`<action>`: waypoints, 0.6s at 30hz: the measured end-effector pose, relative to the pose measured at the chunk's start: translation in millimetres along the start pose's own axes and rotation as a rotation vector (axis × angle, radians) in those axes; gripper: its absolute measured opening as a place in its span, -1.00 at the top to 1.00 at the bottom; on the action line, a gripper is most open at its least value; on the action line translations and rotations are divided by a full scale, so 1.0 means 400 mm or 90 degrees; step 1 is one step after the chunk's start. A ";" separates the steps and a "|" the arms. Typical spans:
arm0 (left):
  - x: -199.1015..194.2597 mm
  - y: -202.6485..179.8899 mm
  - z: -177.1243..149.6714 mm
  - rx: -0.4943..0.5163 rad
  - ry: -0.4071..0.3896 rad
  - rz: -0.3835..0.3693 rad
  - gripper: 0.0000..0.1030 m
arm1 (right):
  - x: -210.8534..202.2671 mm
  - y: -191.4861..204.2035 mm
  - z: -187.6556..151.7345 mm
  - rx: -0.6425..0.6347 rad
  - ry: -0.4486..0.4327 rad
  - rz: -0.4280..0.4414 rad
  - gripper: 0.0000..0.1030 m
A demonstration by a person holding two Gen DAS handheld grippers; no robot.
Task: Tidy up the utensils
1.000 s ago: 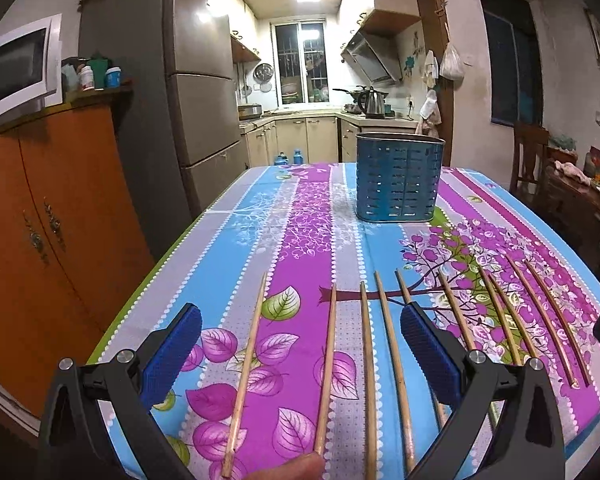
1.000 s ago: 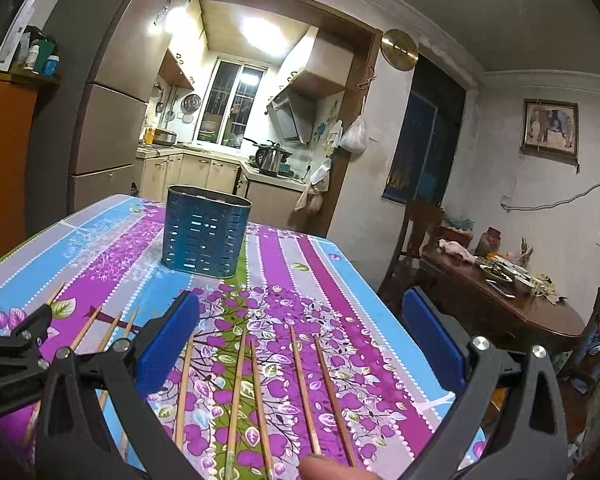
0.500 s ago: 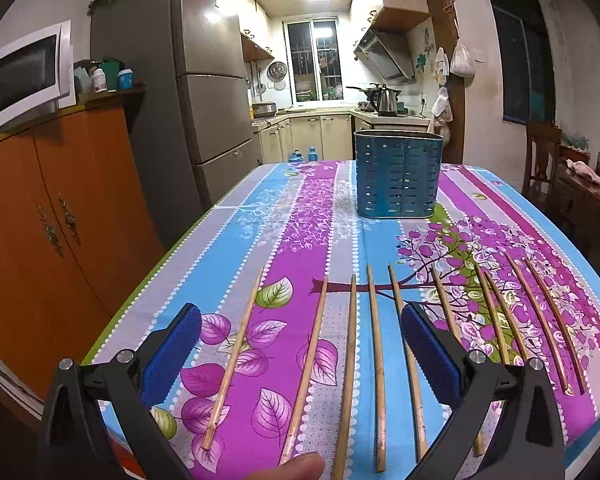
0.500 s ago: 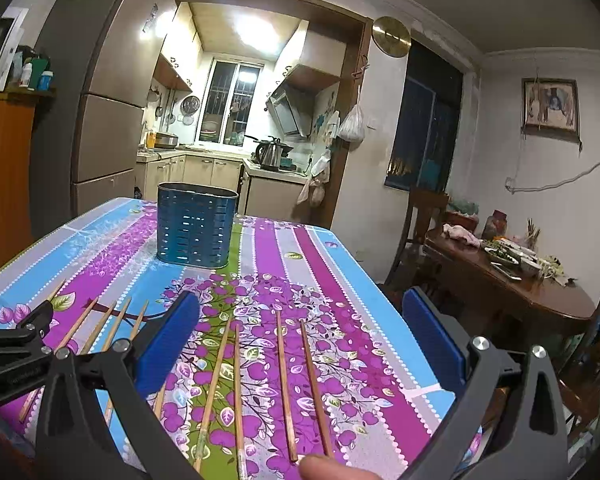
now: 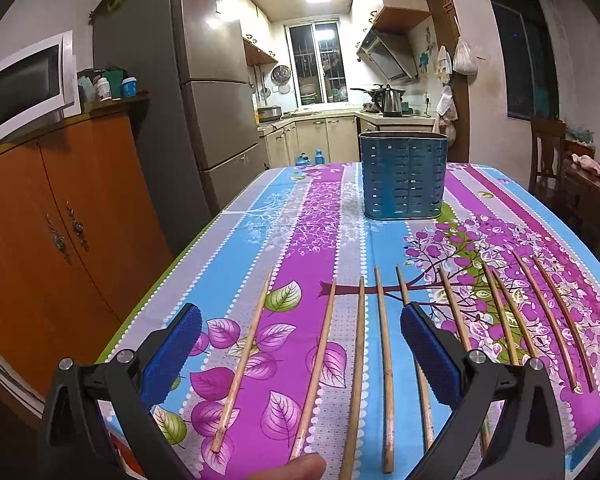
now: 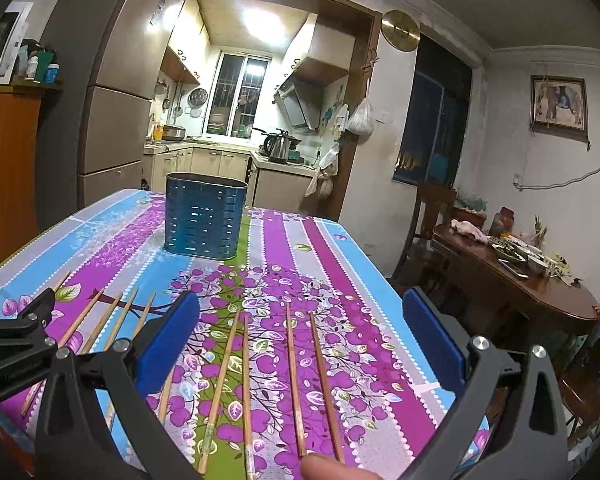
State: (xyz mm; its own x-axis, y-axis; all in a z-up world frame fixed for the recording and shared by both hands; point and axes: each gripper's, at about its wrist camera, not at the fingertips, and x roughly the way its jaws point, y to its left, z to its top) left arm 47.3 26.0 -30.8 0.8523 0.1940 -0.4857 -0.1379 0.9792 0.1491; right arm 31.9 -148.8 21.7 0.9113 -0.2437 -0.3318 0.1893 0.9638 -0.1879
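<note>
Several wooden chopsticks (image 5: 385, 364) lie side by side on the near half of the flowered tablecloth (image 5: 308, 216); the right-hand ones also show in the right wrist view (image 6: 292, 376). A blue perforated utensil holder (image 5: 403, 178) stands upright farther back, seen too in the right wrist view (image 6: 204, 216). My left gripper (image 5: 300, 354) is open and empty above the left chopsticks. My right gripper (image 6: 300, 340) is open and empty above the right chopsticks. The left gripper's finger (image 6: 16, 332) shows at the right view's left edge.
An orange cabinet (image 5: 56, 220) with a microwave (image 5: 24, 84) stands left of the table, a refrigerator (image 5: 204, 100) behind it. A wooden dining table (image 6: 516, 280) with dishes and a chair (image 6: 432, 216) stand to the right. The near table edge lies under the grippers.
Both grippers have drawn back and risen from the table; the chopsticks and holder look farther off. Both stay open and empty. Nothing on the table has moved.
</note>
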 end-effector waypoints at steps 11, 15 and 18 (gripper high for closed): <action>0.003 0.023 -0.001 -0.010 -0.003 0.008 -0.94 | -0.005 0.018 0.001 -0.011 -0.002 0.005 -0.91; 0.004 0.023 0.000 -0.010 -0.003 0.008 -0.94 | -0.006 0.019 0.002 -0.011 -0.003 0.004 -0.91; 0.004 0.023 0.000 -0.009 -0.003 0.008 -0.93 | -0.006 0.019 0.002 -0.012 -0.003 0.004 -0.91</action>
State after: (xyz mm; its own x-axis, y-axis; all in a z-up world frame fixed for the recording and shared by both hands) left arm 47.3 35.1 -30.1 0.8531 0.2053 -0.4797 -0.1554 0.9776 0.1420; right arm 31.5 -141.0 21.8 0.9142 -0.2374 -0.3284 0.1772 0.9631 -0.2027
